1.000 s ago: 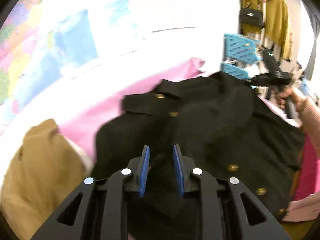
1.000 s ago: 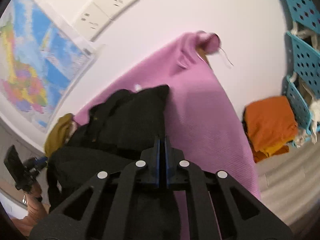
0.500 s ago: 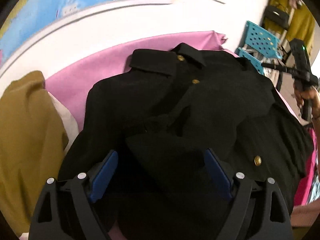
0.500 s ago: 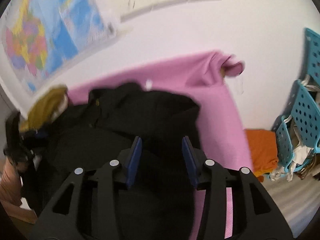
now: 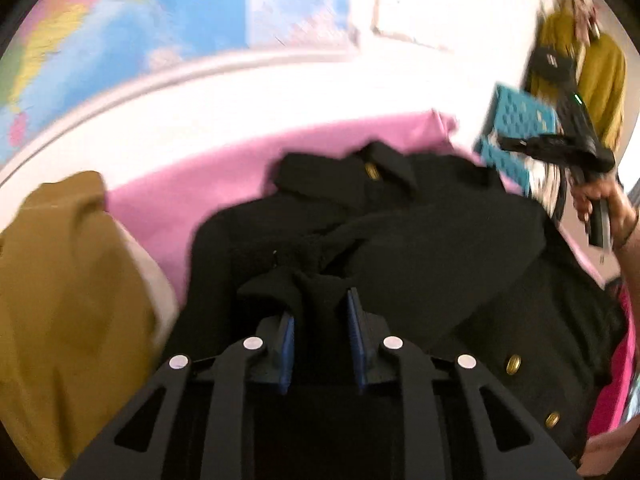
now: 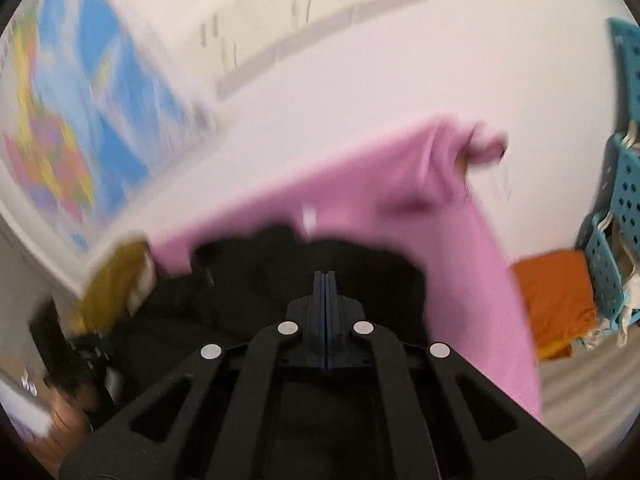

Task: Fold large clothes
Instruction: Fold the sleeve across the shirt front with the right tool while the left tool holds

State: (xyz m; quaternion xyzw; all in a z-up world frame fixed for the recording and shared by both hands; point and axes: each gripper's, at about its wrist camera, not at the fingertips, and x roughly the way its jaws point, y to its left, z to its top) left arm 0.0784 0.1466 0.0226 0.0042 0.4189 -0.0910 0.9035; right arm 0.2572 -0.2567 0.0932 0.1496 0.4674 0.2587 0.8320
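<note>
A black, heavy-cloth coat with round brass buttons (image 5: 400, 232) lies spread and rumpled on a worktop covered by a pink knitted cloth (image 5: 168, 208), its collar toward the white wall. In the left wrist view, the left tool (image 5: 320, 320) sits low over the near part of the coat, its blue-padded fingers (image 5: 287, 336) pinching a raised ridge of the black fabric between them. The right tool (image 5: 560, 146) shows at the far right of that view, held in a hand (image 5: 600, 204) above the coat's right side. In the right wrist view, the right tool (image 6: 325, 292) has its two pads pressed flat together with no gap; whether any cloth is caught between them cannot be told, as the picture is blurred. The coat (image 6: 260, 280) fills the area just ahead of it. A mustard-yellow garment (image 5: 68, 300) lies beside the coat on the left. A coloured wall map (image 6: 68, 128) hangs behind. An orange folded cloth (image 6: 556, 300) lies beyond the pink cloth's edge, near turquoise perforated plastic baskets (image 6: 628, 184).
</note>
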